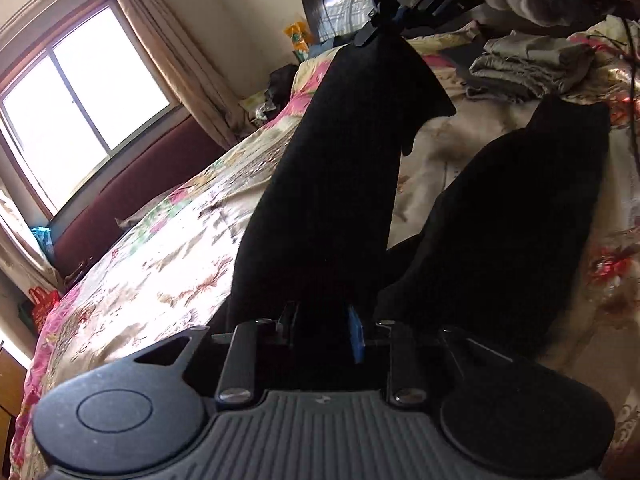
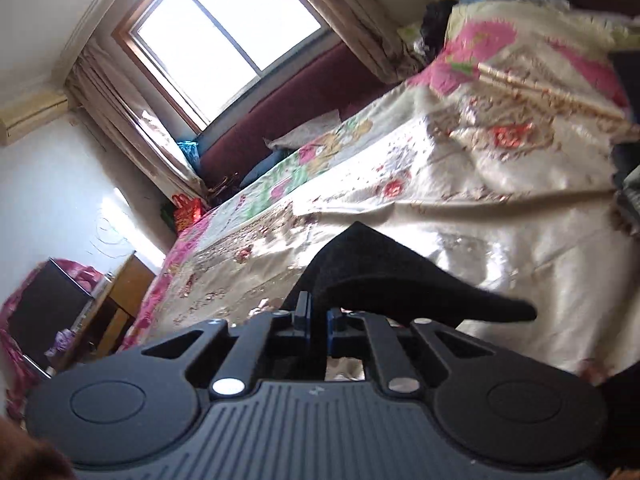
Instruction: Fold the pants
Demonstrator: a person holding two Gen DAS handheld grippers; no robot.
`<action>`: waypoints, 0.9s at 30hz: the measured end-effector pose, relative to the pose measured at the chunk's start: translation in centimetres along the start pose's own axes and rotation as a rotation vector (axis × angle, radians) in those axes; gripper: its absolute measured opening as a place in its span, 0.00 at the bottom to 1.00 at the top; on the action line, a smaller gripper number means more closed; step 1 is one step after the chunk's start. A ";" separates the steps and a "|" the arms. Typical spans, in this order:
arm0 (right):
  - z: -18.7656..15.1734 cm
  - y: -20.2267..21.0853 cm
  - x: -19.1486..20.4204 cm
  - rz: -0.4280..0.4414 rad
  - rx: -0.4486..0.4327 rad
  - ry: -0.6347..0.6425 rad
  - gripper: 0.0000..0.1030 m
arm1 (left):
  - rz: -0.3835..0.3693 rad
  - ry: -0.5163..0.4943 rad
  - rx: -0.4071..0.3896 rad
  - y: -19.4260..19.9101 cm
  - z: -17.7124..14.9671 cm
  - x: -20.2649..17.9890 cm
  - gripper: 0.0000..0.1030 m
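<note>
From the left wrist, we see the black pants stretched lengthwise above the bed, left claw clamped near, right claw far. From the right wrist, our right claw pinches cloth; the rest is hidden.

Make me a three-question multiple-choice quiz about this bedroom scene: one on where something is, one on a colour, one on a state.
1. Where does the folded stack of grey-beige clothes lie?
A. on the bed
B. on the floor
C. on the windowsill

2. What colour are the pants?
A. white
B. black
C. red

3. How is the right hand-held gripper?
A. wide open, empty
B. shut on the pants
C. shut on a curtain

Answers: 1 A, it rests on the floral bedspread. 2 B, the cloth is black in both views. 3 B, black cloth is pinched between its closed fingers.
</note>
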State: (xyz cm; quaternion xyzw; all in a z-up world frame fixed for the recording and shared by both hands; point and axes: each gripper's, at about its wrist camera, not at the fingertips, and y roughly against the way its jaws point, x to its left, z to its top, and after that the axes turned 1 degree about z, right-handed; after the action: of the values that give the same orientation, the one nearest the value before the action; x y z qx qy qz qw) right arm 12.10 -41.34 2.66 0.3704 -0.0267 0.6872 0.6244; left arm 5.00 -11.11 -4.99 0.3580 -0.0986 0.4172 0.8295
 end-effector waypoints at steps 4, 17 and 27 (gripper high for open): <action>-5.6 3.3 -2.0 -0.071 -0.041 -0.008 0.14 | -0.033 -0.126 0.000 -0.3 -1.7 -3.5 0.48; -7.8 -2.4 -16.0 0.218 -0.152 -0.722 0.29 | -0.019 -0.225 0.041 -1.3 1.4 -7.1 0.50; -2.6 8.2 -7.1 0.141 -0.306 -0.148 0.06 | -0.045 -0.144 -0.030 0.6 3.3 -5.8 0.50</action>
State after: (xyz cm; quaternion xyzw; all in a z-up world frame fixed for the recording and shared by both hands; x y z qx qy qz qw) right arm 3.30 -47.79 0.41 0.3179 -0.2027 0.6879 0.6202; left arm 1.37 -16.71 -4.93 0.3766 -0.1561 0.3704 0.8346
